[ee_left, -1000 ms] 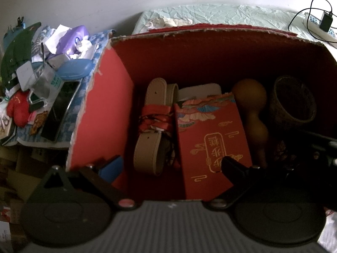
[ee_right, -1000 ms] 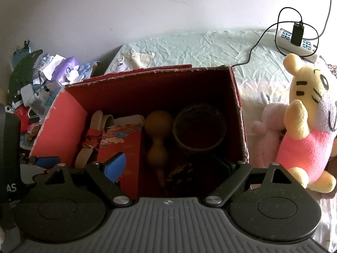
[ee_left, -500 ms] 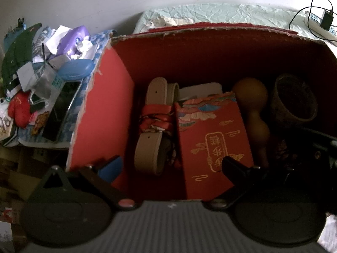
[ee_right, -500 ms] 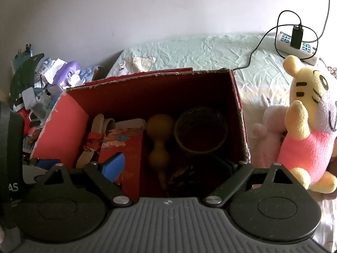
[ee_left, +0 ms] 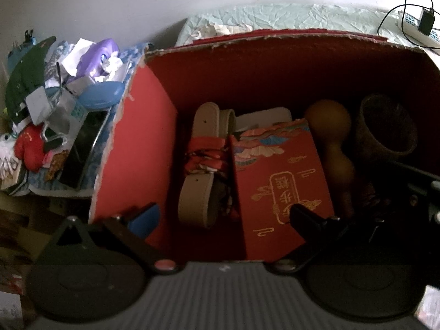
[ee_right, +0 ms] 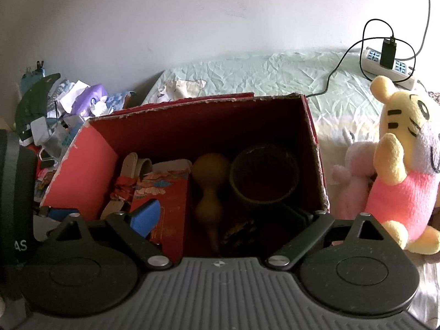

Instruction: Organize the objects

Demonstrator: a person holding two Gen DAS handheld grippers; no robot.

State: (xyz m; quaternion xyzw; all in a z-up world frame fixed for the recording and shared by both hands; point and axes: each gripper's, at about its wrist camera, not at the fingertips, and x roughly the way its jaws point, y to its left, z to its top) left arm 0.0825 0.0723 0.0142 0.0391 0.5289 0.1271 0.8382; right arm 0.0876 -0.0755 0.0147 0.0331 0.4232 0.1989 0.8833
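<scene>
Both fisheye views bend hard at the rim, with black vignette filling the corners and straight edges bowed. Soft daylight falls on the white wall (ee_right: 192, 27) and the pale green bedsheet (ee_right: 261, 77), evenly and without glare. The left wrist view is dimmer and slightly soft all over. Inside the red cardboard box (ee_left: 143, 148), its left inner wall catches light and glows orange-red, while the far wall and right side sink into deep shadow, where the gourd (ee_left: 332, 137) and dark cup (ee_left: 385, 129) are murky. The plush tiger (ee_right: 404, 165) is bright and sharp
</scene>
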